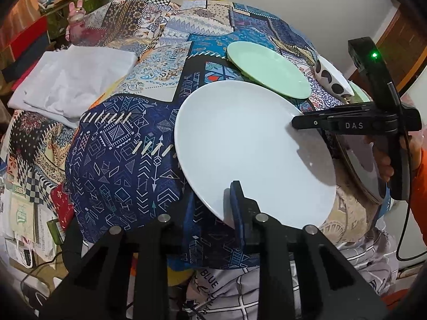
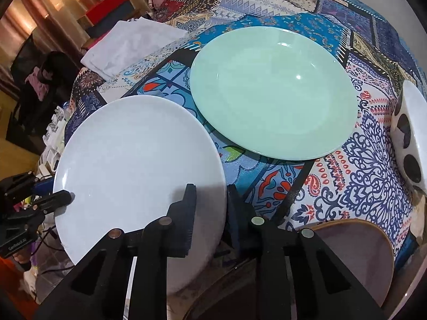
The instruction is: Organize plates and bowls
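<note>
Both my left gripper (image 1: pixel 213 202) and right gripper (image 2: pixel 209 200) clamp the empty white plate (image 2: pixel 138 160) at the table's (image 2: pixel 360 160) near edge.

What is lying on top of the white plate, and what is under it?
Nothing lies on the white plate; only the left gripper and right gripper clamp its rim. Beneath shows patterned tablecloth; whatever is directly underneath is covered.

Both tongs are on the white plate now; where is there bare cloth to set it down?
Free: the dark blue cloth left of the white plate, below the folded white cloth. Crowded: the right side, where the green plate, the spotted bowl and both tongs, left and right, sit close.
</note>
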`<state>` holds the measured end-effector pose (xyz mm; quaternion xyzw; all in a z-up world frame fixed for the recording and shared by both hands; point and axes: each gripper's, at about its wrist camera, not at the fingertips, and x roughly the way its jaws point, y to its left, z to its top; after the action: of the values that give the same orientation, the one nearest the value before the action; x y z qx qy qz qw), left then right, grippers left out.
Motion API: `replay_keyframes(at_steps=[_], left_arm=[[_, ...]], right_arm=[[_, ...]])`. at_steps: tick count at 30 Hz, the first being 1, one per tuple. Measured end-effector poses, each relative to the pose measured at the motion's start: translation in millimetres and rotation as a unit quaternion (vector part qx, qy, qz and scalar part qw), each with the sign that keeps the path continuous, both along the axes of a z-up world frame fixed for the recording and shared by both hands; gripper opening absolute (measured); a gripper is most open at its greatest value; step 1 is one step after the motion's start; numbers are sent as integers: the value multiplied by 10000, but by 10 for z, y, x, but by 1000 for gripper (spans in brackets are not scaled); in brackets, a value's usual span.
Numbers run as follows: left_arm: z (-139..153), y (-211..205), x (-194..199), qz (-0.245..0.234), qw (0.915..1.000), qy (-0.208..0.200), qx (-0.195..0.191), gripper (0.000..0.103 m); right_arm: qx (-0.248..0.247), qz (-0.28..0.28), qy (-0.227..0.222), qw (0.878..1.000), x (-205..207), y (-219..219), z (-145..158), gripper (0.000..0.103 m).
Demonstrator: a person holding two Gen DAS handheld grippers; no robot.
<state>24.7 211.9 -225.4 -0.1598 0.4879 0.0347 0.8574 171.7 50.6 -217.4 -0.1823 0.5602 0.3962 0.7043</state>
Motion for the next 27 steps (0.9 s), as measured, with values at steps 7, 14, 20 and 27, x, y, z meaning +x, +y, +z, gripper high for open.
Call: replay_keyframes(at_steps=[7, 14, 20, 27], left_arm=[[9, 0, 9, 52, 10000, 17, 36, 26], [-6, 32, 37, 241, 9996, 110, 21, 26], [2, 82, 44, 370, 9991, 183, 35, 26], [119, 88, 65, 398, 9990, 144, 124, 26]], right_arm=[[72, -107, 158, 9998, 43, -17, -3, 22], [250, -323, 156, 9990, 21, -112, 60, 22], [526, -405, 106, 9977, -18, -191, 187, 22], [701, -458, 8, 9965, -32, -226, 295, 22]])
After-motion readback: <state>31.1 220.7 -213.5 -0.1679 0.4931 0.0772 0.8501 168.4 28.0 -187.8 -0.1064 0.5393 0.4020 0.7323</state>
